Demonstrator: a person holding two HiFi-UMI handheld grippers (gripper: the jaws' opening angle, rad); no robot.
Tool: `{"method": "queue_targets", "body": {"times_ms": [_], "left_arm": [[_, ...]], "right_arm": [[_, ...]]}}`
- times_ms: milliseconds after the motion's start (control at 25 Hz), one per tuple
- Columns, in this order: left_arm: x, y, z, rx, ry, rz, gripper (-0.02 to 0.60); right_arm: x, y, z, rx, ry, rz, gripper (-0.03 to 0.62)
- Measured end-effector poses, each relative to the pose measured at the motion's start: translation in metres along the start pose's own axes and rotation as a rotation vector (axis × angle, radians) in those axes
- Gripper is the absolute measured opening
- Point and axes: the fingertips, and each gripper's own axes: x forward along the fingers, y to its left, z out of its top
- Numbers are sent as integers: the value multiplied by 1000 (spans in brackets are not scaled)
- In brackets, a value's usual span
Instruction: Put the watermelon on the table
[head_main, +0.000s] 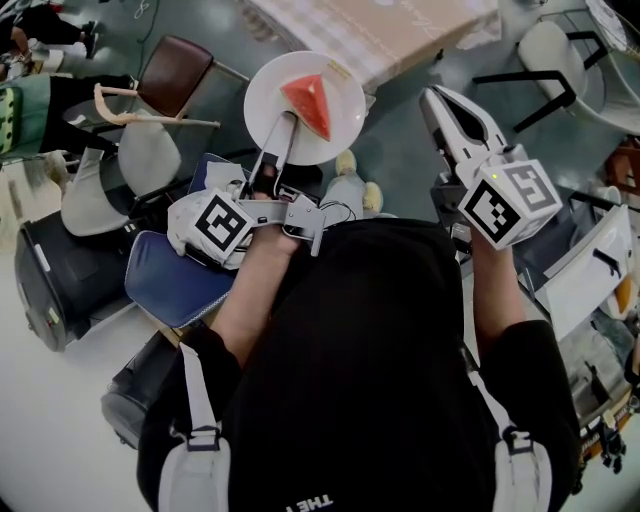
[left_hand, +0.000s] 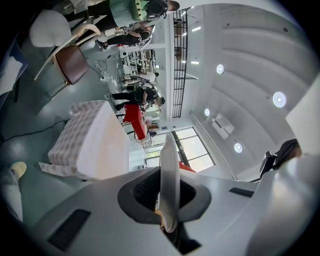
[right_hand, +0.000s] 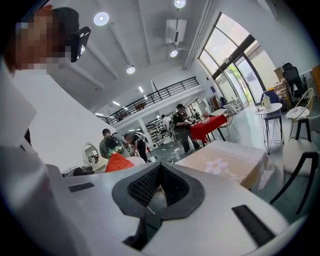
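A red wedge of watermelon (head_main: 308, 102) lies on a round white plate (head_main: 340, 85), held in the air in front of the person. My left gripper (head_main: 288, 120) is shut on the plate's near rim. The left gripper view has the plate (left_hand: 169, 165) edge-on between the jaws, with a bit of the watermelon (left_hand: 187, 168) behind it. The table (head_main: 400, 35), under a pale checked cloth, stands just beyond the plate. My right gripper (head_main: 432, 95) hangs to the plate's right, shut and holding nothing. In its own view the watermelon (right_hand: 119, 163) is at the left and the table (right_hand: 225, 165) at the right.
A brown chair (head_main: 175, 72) and a blue-cushioned chair (head_main: 175, 275) stand at the left, beside a black bin (head_main: 60, 280). A white chair (head_main: 545, 50) stands right of the table. Several people (right_hand: 180, 125) are far off in the hall.
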Motion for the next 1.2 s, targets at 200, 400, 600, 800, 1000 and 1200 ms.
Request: {"method": "queue_targets", "body": {"times_ms": [200,400,600,800,1000,1200], "left_arm": [[5,0,5,-2,2,-3,15],[25,24,37,-30,6,37,15],[35,30,51,-48,11,37,15],[49,37,68,-56,21,35,15],[72,55,104,-64,18,40,15],[70,54,103,-58,24,42,15]], "right_arm": [[7,0,2,0,1,3,11],[51,-11,0,27,38,-11,11],[72,-13,5,29,51,-25,11],[96,-13,12,20,53,-20,11],[141,-21,16,18,74,-30,11],[137,-18,21,5,69,-37,11]]}}
